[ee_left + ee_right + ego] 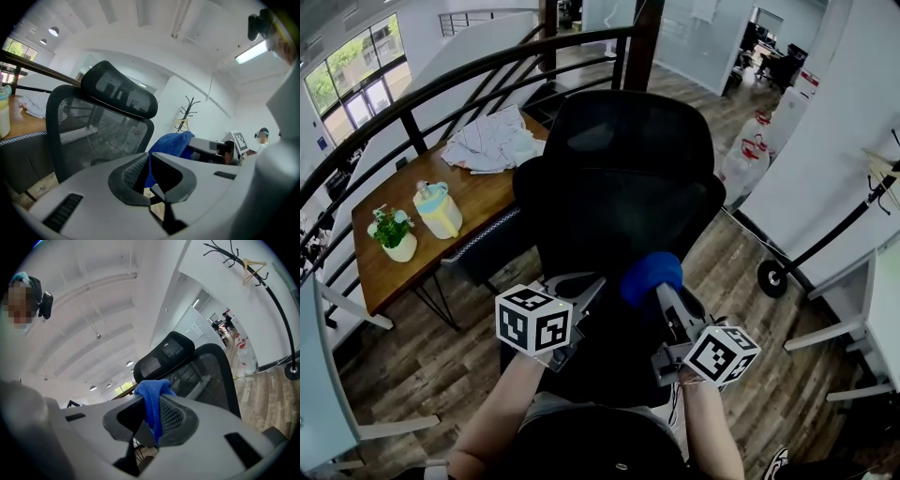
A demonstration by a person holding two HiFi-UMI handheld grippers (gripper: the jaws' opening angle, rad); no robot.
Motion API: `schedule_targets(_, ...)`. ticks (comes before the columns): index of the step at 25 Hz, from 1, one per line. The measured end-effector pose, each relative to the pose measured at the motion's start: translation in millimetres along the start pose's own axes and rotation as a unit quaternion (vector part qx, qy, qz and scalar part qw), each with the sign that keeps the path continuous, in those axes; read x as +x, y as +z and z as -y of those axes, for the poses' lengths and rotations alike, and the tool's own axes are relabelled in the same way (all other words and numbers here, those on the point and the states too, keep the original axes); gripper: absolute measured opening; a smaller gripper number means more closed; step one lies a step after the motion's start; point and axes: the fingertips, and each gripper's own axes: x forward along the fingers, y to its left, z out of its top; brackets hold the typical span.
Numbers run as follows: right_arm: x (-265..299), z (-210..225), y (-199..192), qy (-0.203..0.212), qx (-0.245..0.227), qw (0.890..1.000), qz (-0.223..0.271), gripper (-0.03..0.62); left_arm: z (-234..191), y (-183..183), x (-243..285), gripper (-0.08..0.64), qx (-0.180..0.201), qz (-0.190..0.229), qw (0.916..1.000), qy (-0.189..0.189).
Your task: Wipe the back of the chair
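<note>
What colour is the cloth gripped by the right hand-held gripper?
The cloth is blue, seen best in the right gripper view.

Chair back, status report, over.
Left tongs shut, empty. Right tongs shut on blue cloth, held at the chair back. Nothing in the way.

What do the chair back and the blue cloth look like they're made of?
The chair back looks like black woven mesh, probably synthetic, in a smooth matte frame that looks like plastic; the floor shows through the weave. The blue cloth is soft with a fuzzy nap and bunched folds, likely microfibre.
</note>
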Motion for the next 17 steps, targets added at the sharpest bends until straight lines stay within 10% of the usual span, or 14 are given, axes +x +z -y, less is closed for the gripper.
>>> schedule_targets(17,0.4,1.4,-2.2,0.004,-0.003,1.000,-0.014,0.083,0.3,-5.6,7.3,0.028,0.006,-0.018,0.9998,0.000)
